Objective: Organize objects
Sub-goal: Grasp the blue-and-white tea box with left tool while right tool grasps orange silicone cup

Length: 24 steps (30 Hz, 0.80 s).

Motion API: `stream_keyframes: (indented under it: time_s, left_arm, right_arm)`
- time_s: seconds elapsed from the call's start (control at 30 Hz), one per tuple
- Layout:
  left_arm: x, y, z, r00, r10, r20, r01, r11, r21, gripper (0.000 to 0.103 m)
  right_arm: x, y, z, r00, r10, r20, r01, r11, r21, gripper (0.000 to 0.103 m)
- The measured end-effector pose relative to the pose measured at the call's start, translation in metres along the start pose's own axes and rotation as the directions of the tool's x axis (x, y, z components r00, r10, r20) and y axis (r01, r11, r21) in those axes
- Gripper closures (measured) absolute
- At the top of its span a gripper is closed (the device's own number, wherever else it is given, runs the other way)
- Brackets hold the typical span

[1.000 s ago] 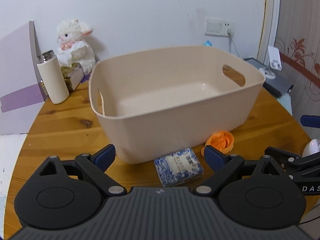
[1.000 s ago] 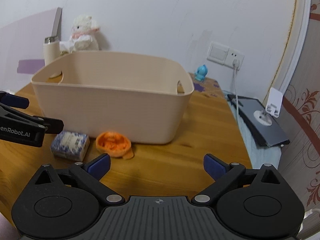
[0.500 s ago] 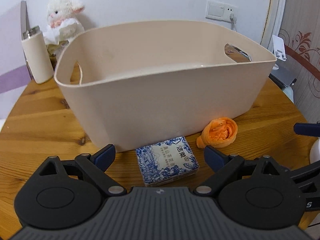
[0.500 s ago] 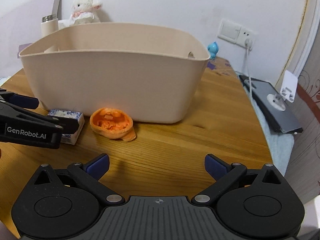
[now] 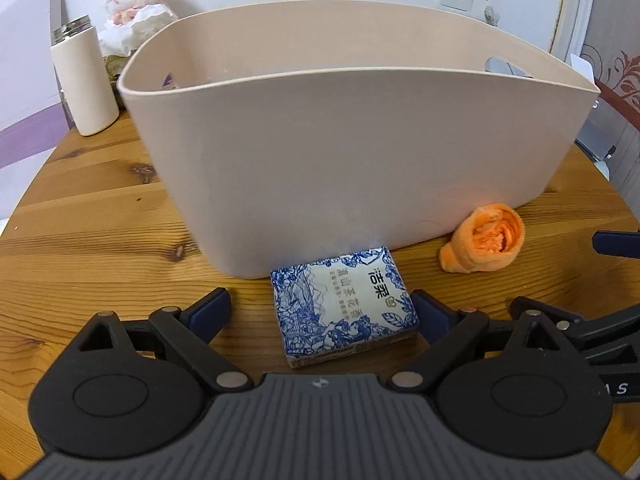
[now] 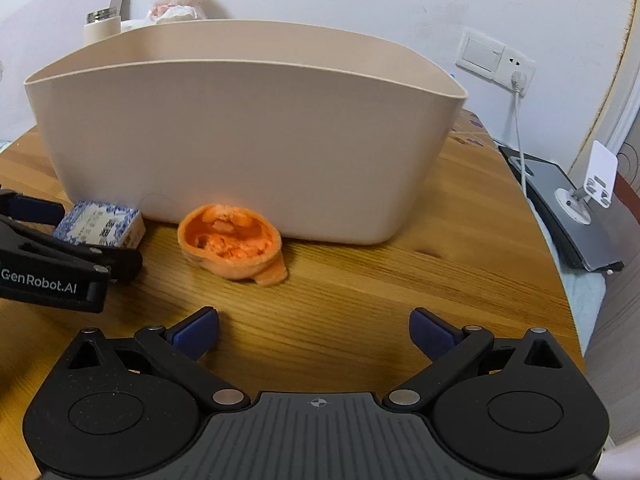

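Note:
A beige plastic bin stands on the round wooden table; it also shows in the right wrist view. A blue-and-white tissue pack lies against the bin's front wall, between the open fingers of my left gripper, nearer the right finger. An orange plush shell lies to its right, close to the bin. In the right wrist view the tissue pack and the shell lie ahead. My right gripper is open and empty, a little short of the shell.
A white bottle and a plush lamb stand behind the bin at the left. A wall socket with a cable is at the right. A grey device with a white stand lies beyond the table's right edge.
Both grippers have dropped lower and moved forward toward the table. The left gripper's open fingers now straddle the tissue pack. The right gripper has come closer to the orange shell.

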<state>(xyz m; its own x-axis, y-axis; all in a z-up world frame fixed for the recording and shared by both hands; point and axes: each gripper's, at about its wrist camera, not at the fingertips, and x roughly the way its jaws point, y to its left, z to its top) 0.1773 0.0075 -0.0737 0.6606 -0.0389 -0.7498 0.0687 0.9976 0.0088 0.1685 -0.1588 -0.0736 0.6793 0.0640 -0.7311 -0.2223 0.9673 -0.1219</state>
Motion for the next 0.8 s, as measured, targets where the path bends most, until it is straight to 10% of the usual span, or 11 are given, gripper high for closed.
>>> stream_keyframes:
  time_s: [0.3, 0.5, 0.63, 0.8]
  left_arm:
    - [-0.003, 0.012, 0.0, 1.0, 0.028, 0.011, -0.028, 0.999, -0.031, 0.016]
    - [-0.007, 0.023, 0.004, 0.999, 0.032, 0.011, -0.032, 0.999, -0.042, 0.036]
    - [-0.009, 0.03, 0.004, 1.0, 0.011, 0.001, -0.011, 0.999, -0.049, 0.037]
    - [-0.021, 0.034, -0.005, 1.0, 0.002, 0.019, -0.001, 0.999, -0.045, 0.037]
  right_arm:
    - [0.011, 0.014, 0.012, 1.0, 0.013, 0.024, -0.012, 0.999, -0.031, 0.001]
    - [0.015, 0.022, 0.022, 0.998, 0.047, 0.035, -0.047, 0.999, 0.004, 0.035]
    - [0.012, 0.025, 0.024, 0.998, 0.064, 0.024, -0.064, 0.998, 0.02, 0.079]
    - [0.004, 0.021, 0.018, 0.999, 0.052, 0.016, -0.052, 0.998, 0.023, 0.088]
